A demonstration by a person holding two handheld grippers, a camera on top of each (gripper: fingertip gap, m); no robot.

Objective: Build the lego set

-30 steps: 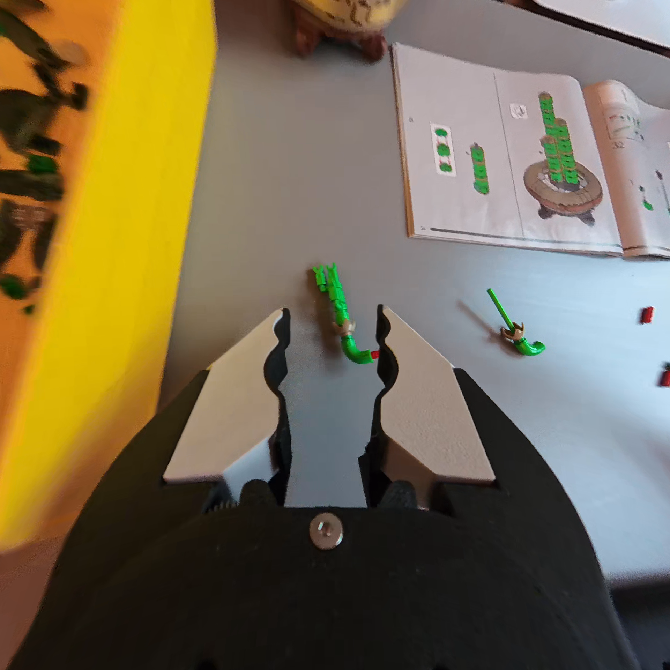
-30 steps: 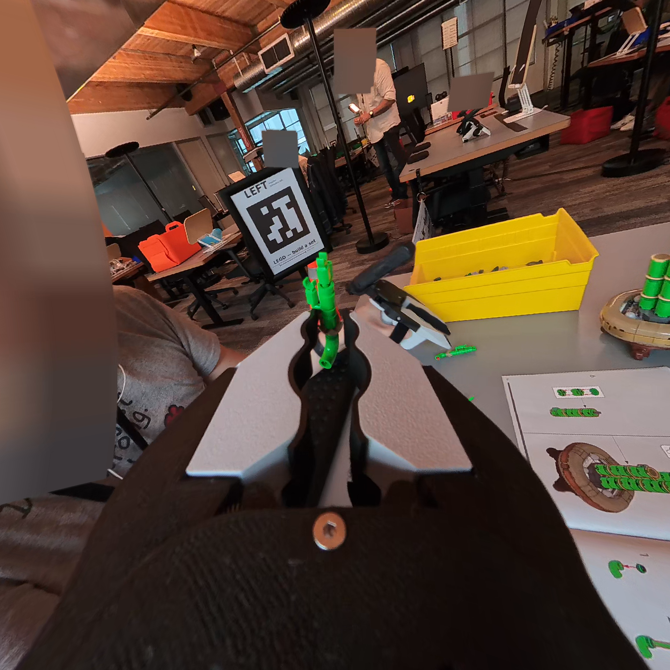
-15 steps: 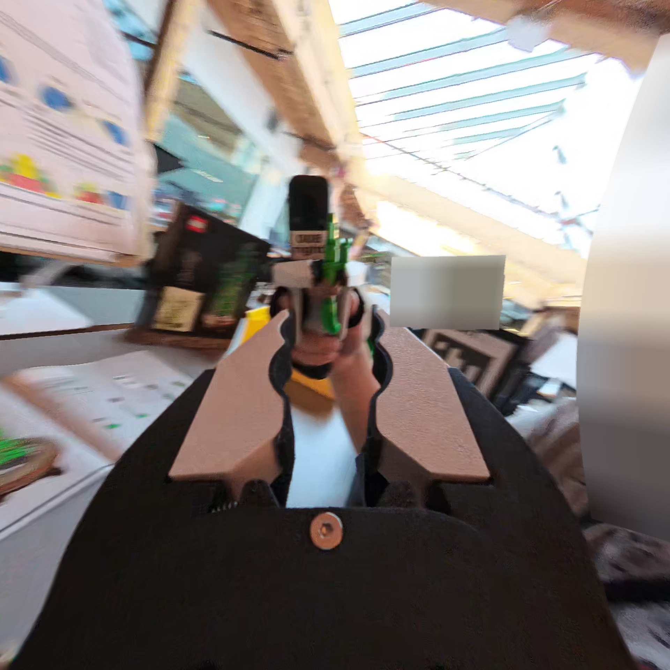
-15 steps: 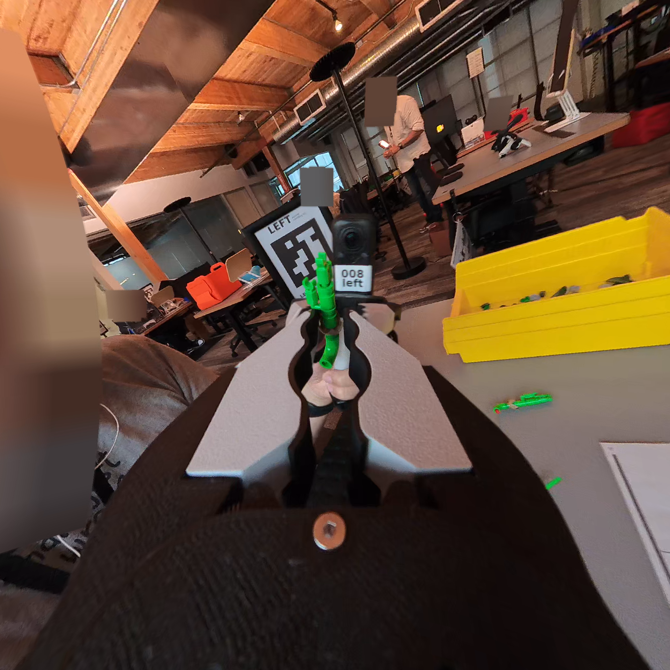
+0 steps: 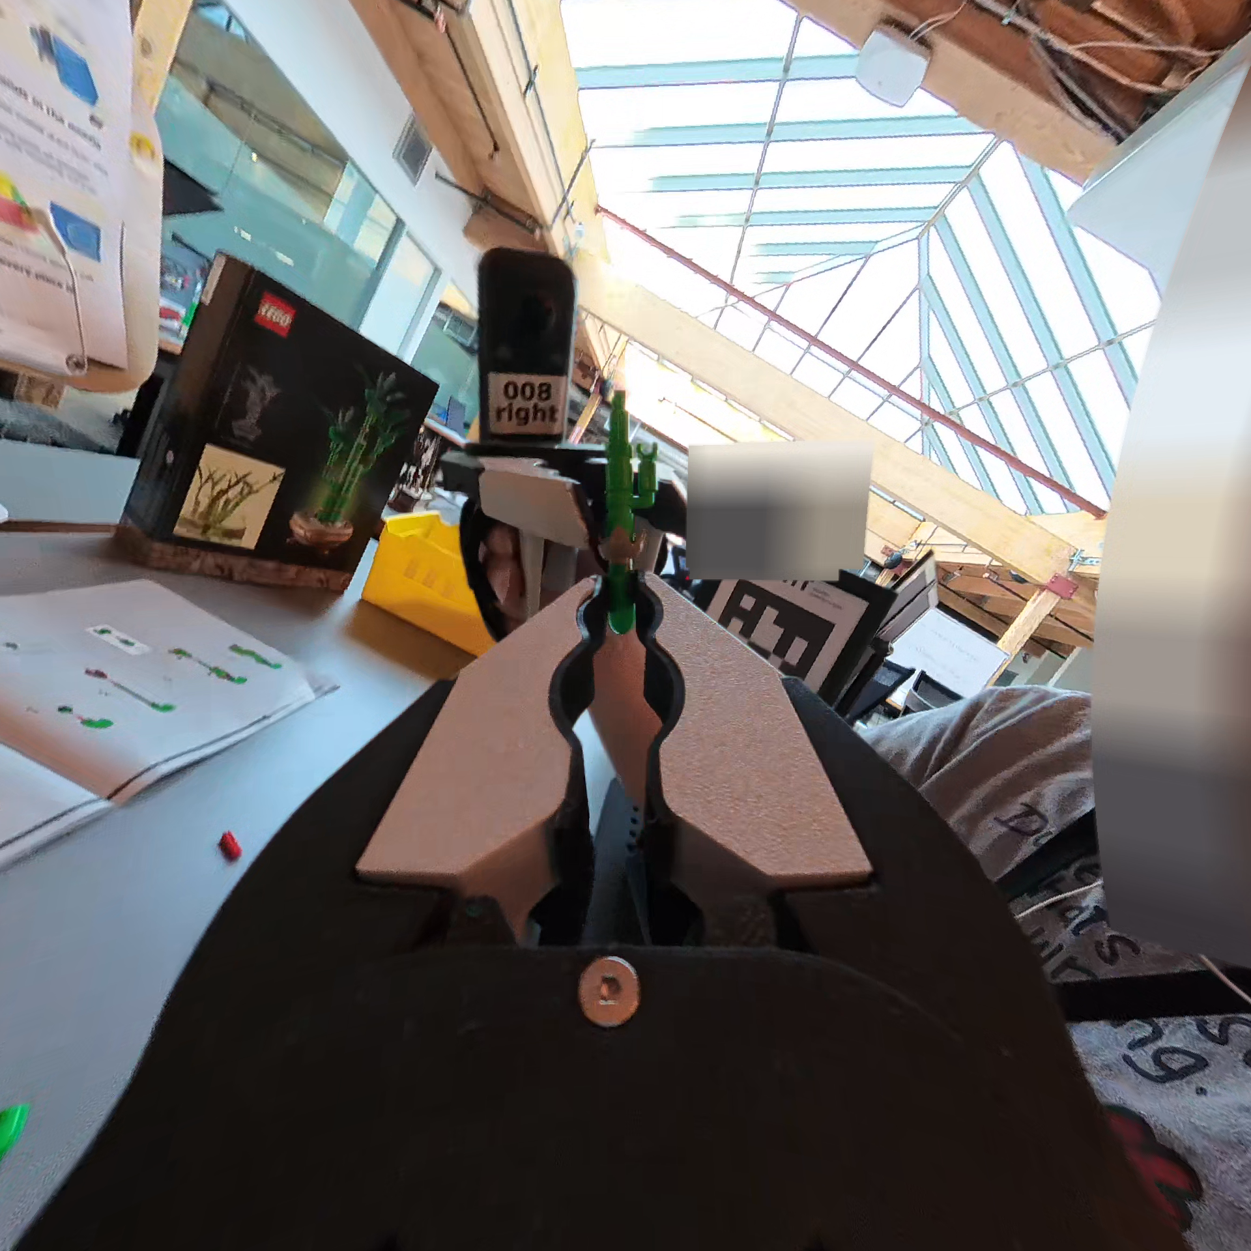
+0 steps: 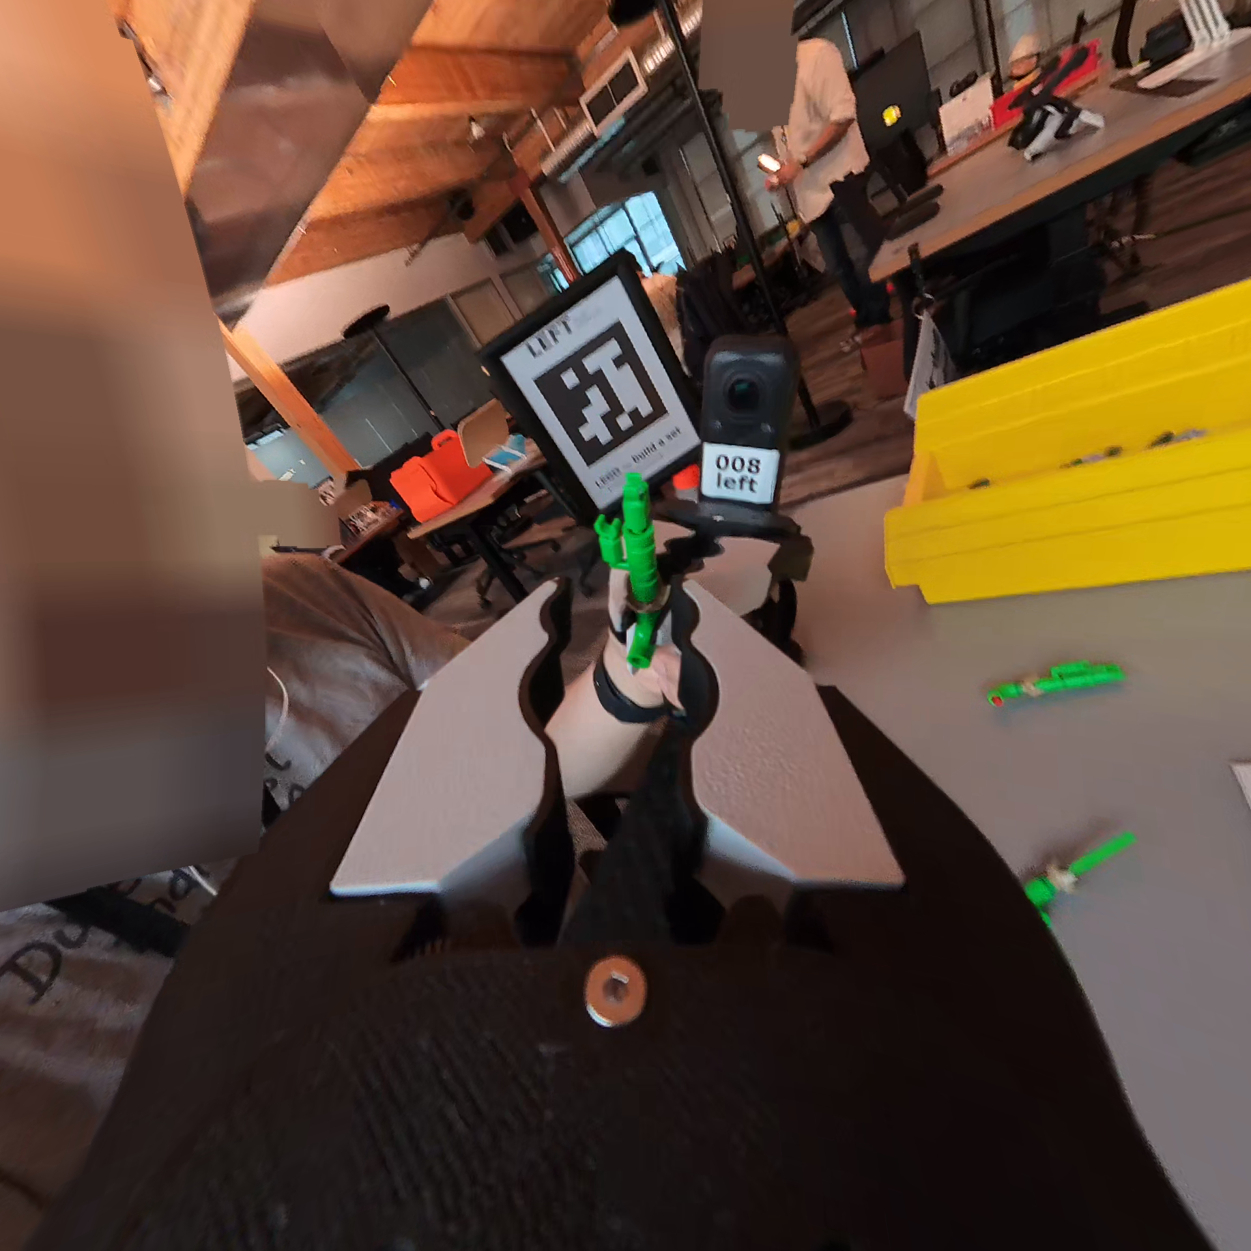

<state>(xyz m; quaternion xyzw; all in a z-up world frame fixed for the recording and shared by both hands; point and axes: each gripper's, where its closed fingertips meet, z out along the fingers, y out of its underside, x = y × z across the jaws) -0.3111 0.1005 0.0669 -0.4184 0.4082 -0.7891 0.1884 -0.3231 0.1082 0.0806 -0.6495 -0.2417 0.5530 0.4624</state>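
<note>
Since half a second earlier, my left gripper [image 5: 619, 602] had closed in on the green stalk piece [image 5: 621, 524] and its jaws had narrowed, pinching the stalk's lower end at the very tips. Facing it, my right gripper [image 6: 619, 602] had spread its jaws wide; the stalk [image 6: 636, 575] stood between them, touching neither finger.
</note>
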